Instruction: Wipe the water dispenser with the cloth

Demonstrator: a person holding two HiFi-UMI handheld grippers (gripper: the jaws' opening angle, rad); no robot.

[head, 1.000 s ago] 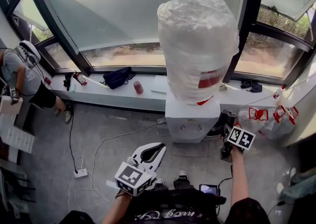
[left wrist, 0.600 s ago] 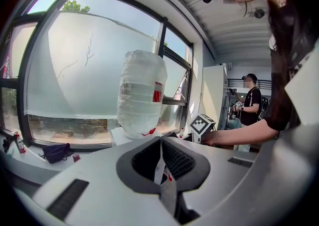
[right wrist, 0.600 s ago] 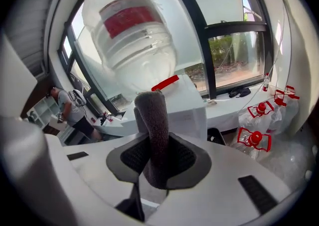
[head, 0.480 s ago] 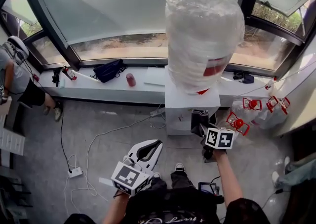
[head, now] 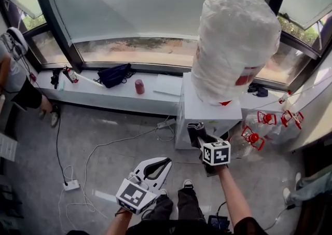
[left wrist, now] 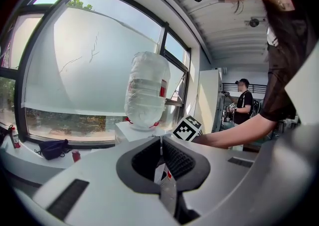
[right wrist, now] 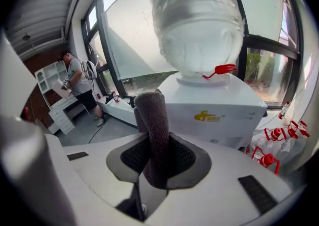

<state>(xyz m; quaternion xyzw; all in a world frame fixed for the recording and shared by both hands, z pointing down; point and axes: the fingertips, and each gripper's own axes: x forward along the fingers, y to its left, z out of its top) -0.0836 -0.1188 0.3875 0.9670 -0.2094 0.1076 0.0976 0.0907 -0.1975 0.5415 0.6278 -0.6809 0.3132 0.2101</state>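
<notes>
- Currently the right gripper is clamped on the dark cloth; the left gripper, nearer, is closed and empty.
- Pushing hard on the water dispenser might rock its bottle.

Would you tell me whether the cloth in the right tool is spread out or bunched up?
Bunched up: the cloth stands as a narrow folded roll, clamped between the jaws of the right tool.

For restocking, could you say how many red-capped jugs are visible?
3 jugs, beside the water dispenser: two side by side, one nearer the right gripper; more may be hidden.
</notes>
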